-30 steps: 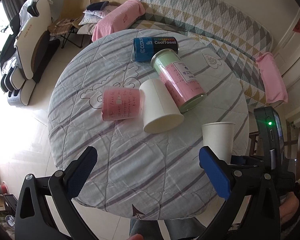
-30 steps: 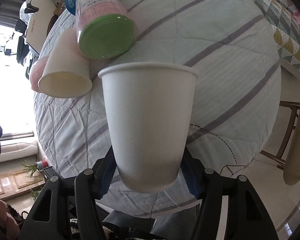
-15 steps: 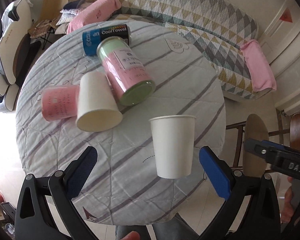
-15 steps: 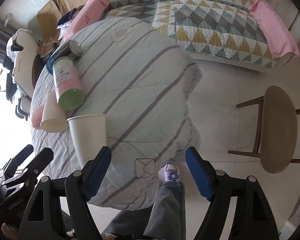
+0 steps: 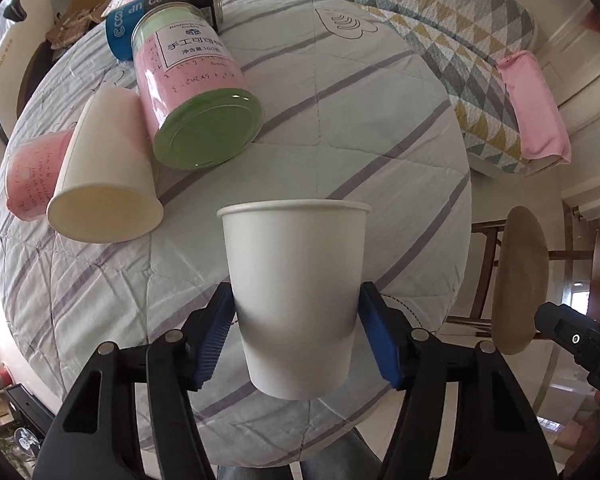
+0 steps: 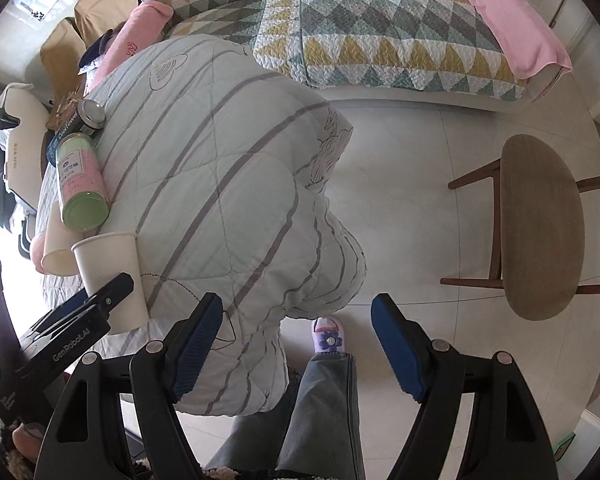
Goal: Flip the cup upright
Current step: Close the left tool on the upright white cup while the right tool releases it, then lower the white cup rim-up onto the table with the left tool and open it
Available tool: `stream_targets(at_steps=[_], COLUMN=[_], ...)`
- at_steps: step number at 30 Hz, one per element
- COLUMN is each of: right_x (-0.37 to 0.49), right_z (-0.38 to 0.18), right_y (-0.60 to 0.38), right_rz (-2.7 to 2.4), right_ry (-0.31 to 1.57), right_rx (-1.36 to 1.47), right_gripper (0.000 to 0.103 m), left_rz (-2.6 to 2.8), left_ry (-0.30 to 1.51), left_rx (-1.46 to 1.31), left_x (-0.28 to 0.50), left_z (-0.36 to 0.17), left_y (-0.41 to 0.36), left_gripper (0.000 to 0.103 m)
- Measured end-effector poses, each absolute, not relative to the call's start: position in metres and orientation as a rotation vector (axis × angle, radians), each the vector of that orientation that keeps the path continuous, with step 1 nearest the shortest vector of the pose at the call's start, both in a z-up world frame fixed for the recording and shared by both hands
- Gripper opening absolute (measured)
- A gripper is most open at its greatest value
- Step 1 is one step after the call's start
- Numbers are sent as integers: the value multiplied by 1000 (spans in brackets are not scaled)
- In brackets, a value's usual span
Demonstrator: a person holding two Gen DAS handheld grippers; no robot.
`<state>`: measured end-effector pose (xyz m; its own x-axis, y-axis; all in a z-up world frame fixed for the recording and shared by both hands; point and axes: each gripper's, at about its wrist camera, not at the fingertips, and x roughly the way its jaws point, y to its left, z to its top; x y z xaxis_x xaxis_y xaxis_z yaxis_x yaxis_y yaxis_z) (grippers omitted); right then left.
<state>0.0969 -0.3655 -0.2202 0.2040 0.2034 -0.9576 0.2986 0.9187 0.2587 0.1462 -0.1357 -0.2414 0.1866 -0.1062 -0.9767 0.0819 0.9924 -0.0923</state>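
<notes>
A pink roll (image 5: 32, 184) and 1 tipped cup (image 5: 104, 184) are lying on the quilted worktop (image 5: 340, 120) beside a green-lidded jar (image 5: 192, 92). The left tool (image 5: 296, 336) is clenching the upright cup (image 5: 296, 300) (rim up). The right tool (image 6: 296, 340) is hanging released over the floor.

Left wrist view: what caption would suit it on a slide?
Left gripper closed on an upright white paper cup; a second cup lies tipped nearby.

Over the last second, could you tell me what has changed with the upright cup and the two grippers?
The upright paper cup changed hands: the right gripper let go and drew back, jaws open, and the left gripper closed on it. The tipped paper cup, green-lidded jar and blue can lie as before.
</notes>
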Motion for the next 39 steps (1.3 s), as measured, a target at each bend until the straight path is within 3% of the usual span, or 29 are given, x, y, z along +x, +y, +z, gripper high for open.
stream_targets(at_steps=[9,21,23,25,30,36,39], right_x=[102,146,162,177,200,201,201], right_z=[-221,-218,-224,-229,-243,-252,-259], right_y=[-361,-354,-353,-346,-318,-304,-303], right_rz=[-38,67,116,220,471,532,513], right_ry=[1365,1226,1200,1175,1168,1185,1218], right_rx=[450,517,569,615,683,718,713], right_gripper=[78,78,75,58,42,41,41], left_rz=[-176,-390,-426,-452,-456,-410,-388], left_ry=[1304,1032,1012,986,979,1039,1074], left_rx=[-42,-34,-39,-35,-19,18,40], left_x=[152,148,146,143,141,152,156], left_z=[-224,-186,-183,-180,-184,-204,-215], left_y=[-137,-132,-130,-128,-129,-127,-128], left_gripper=[63,63,63,63,63,65,74])
